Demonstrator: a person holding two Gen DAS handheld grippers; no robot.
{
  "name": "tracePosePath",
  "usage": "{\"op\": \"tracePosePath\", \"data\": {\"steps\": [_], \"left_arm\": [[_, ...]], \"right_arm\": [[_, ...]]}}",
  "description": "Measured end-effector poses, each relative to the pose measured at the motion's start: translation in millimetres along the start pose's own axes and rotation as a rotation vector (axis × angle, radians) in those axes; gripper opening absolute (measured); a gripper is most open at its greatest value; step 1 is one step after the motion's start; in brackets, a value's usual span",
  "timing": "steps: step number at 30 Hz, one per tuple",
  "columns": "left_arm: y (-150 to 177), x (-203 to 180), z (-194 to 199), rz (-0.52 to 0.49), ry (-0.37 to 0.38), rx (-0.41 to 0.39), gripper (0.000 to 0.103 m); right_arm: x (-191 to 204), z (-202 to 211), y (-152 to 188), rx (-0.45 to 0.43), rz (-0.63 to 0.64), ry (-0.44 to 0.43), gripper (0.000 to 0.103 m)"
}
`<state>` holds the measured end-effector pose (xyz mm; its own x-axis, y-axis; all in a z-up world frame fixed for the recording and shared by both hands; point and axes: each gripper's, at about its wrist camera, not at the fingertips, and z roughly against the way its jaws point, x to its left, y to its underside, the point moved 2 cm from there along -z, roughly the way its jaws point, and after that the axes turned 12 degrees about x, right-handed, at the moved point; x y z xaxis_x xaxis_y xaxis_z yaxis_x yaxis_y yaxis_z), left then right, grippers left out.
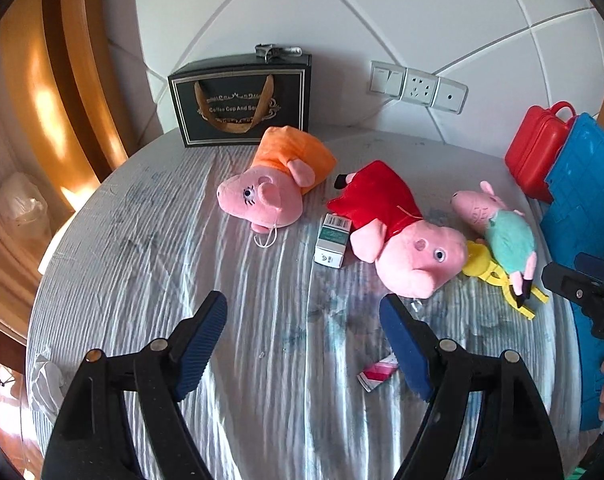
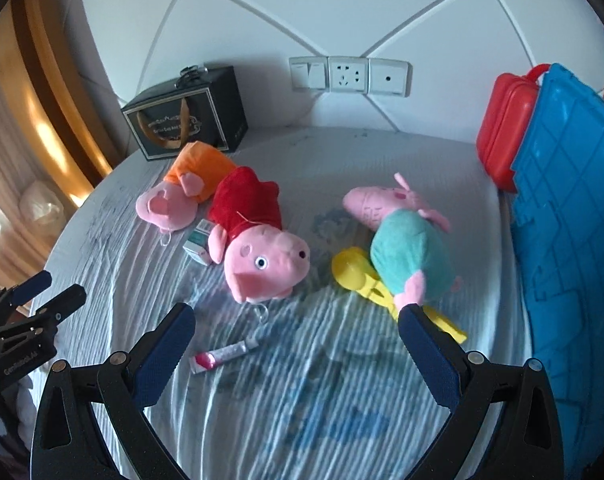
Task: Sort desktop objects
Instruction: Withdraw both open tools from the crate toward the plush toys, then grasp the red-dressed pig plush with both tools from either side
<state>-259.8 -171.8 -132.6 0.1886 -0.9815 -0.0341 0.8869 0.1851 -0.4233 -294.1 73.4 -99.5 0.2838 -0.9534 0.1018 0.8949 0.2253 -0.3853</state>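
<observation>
Three plush pigs lie on the round table: one in an orange dress, one in a red dress, and a small one in teal resting on a yellow plastic toy. A small green-and-white box sits between the two bigger pigs. A pink tube lies near the front. My left gripper hovers open over bare cloth. My right gripper is open too, its right fingertip beside the teal pig's feet.
A black gift box stands at the back by the wall sockets. A red case and a blue crate stand at the right edge. Crumpled white tissue lies front left.
</observation>
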Motion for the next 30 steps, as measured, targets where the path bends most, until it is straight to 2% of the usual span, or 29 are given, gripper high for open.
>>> {"op": "tracePosePath", "data": {"steps": [6,13,15,20,23,26,30], "left_arm": [[-24,-8,-81,-0.042,0.007,0.112,0.078],[-45,-43,-167,-0.089,-0.015,0.21,0.079],[-50,-63,-181,-0.107,0.007,0.233,0.078],[-54,-115,-174,-0.191,0.115,0.198,0.077],[-50,-127,-158,-0.253,0.187,0.185,0.077],[-45,-116,-135,-0.286,0.14,0.132,0.077],[-54,-82,-122,-0.242,0.081,0.103,0.077]], "right_arm": [[5,-56,-28,0.062,0.0,0.025,0.103],[-27,-90,-50,0.086,-0.047,0.028,0.103],[-38,-94,-54,0.086,-0.062,0.03,0.103],[-61,-94,-60,0.065,-0.097,0.047,0.103],[-72,-90,-63,0.046,-0.119,0.056,0.103],[-72,-91,-66,0.05,-0.137,0.037,0.103],[-57,-106,-67,0.082,-0.137,-0.056,0.103]]}}
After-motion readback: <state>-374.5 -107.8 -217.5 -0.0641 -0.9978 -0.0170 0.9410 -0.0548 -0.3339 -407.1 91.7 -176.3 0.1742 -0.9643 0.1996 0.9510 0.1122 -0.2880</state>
